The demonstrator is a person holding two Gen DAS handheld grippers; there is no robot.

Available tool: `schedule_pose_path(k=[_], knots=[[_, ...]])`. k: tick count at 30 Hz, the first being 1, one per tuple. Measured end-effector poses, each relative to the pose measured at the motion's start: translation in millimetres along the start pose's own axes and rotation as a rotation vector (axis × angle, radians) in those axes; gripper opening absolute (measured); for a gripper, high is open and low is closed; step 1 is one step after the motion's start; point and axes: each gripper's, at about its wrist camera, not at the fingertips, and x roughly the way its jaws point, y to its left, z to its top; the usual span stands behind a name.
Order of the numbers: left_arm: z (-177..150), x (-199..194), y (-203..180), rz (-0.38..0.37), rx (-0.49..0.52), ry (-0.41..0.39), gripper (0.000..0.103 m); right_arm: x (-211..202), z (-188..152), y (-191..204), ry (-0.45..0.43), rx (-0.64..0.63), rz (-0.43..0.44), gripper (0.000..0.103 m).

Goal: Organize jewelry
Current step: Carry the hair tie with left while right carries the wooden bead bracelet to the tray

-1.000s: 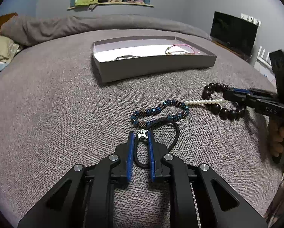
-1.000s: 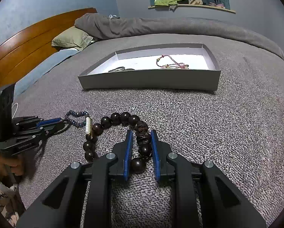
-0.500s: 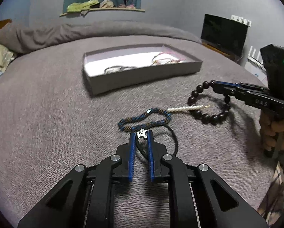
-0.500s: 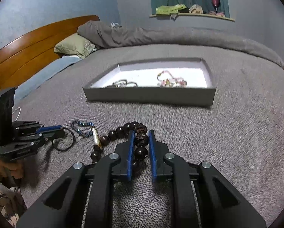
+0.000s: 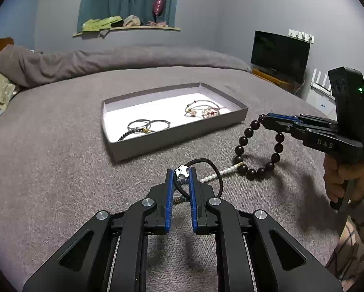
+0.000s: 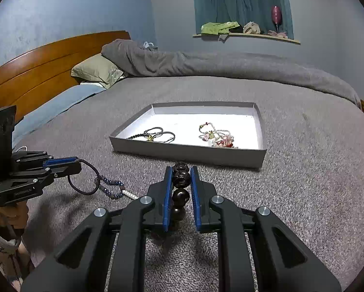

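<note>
My left gripper (image 5: 181, 172) is shut on a black cord bracelet (image 5: 207, 168) with a silver star charm (image 5: 181, 170), lifted above the bed; it also shows in the right wrist view (image 6: 83, 177). My right gripper (image 6: 180, 170) is shut on a dark wooden bead bracelet (image 6: 181, 180), which hangs from it in the left wrist view (image 5: 257, 146). A pearl strand (image 5: 218, 173) and a blue bead bracelet (image 6: 110, 187) lie on the bedspread below. The grey tray (image 5: 177, 138) ahead holds thin cord bracelets (image 5: 145, 126) and pink charm bracelets (image 5: 204, 109).
The grey bedspread (image 6: 303, 182) surrounds the tray (image 6: 189, 154). A rolled grey duvet (image 6: 206, 65), a pillow (image 6: 96, 70) and a wooden headboard (image 6: 36, 73) lie at the back left. A TV (image 5: 279, 53) stands to the right of the bed.
Both grippers have risen off the bedspread, each carrying its bracelet, and moved toward the tray. The pearl strand and blue bead bracelet stayed on the bed.
</note>
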Motion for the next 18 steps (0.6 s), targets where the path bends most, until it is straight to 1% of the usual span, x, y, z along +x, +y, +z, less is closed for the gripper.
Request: schedule_pose_path(k=[10,18], knots=[[7.8,3.2,6.3,0.013,-0.014,-0.019,0.013,-5.7,13.7,-0.5,-0.030,-0.016,-0.005,0.015],[33.4,10.2,15.5,0.034,-0.010,-0.039,0.013,-6.3,35.5,-3.0,-0.057,-0.033,-0.023,0.015]])
